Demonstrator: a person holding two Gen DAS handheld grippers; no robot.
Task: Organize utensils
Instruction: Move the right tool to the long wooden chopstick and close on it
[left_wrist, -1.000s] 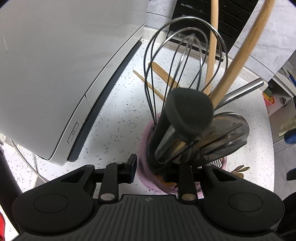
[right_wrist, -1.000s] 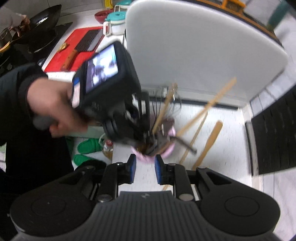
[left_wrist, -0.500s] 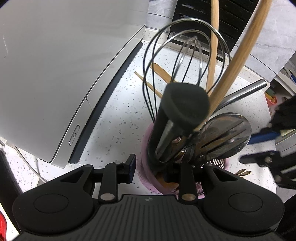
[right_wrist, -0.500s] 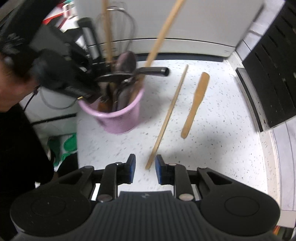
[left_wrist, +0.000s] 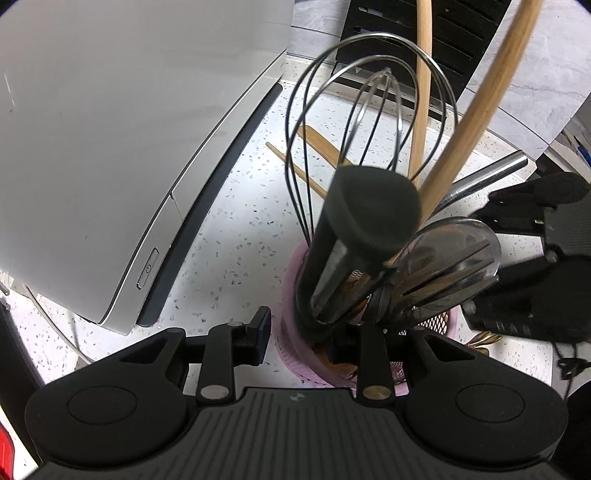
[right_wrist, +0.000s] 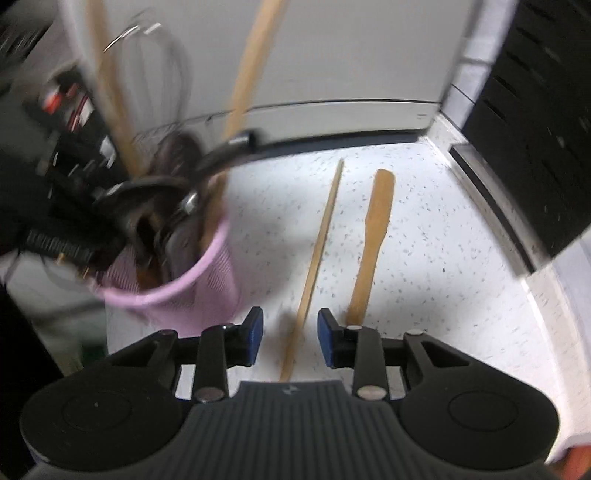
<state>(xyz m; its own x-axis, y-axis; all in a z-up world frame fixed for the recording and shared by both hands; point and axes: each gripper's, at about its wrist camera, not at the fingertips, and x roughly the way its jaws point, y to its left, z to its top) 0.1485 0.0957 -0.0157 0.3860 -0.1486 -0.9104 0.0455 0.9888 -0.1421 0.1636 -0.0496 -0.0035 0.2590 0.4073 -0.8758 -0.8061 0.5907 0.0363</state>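
Note:
A pink mesh utensil holder (left_wrist: 291, 288) stands on the speckled counter. It is packed with a wire whisk (left_wrist: 369, 110), a black-handled tool (left_wrist: 369, 206), a metal slotted turner (left_wrist: 450, 258) and two long wooden handles (left_wrist: 480, 110). My left gripper (left_wrist: 316, 332) is shut on the holder's near wall, one finger outside and one inside. In the right wrist view the holder (right_wrist: 184, 295) sits at the left. A thin wooden stick (right_wrist: 321, 240) and a wooden spatula (right_wrist: 373, 236) lie flat beside it. My right gripper (right_wrist: 290, 338) hangs low over the stick's near end. Its jaws are opening and the stick lies between them untouched.
A large white appliance (left_wrist: 110, 147) fills the counter's left and back. A black slatted rack (right_wrist: 535, 129) runs along the right side. The white speckled counter (right_wrist: 443, 258) curves to an edge at the right.
My right gripper has come down from above the holder to the counter, straddling the thin stick, and its jaws have widened. The left gripper and the holder have stayed put.

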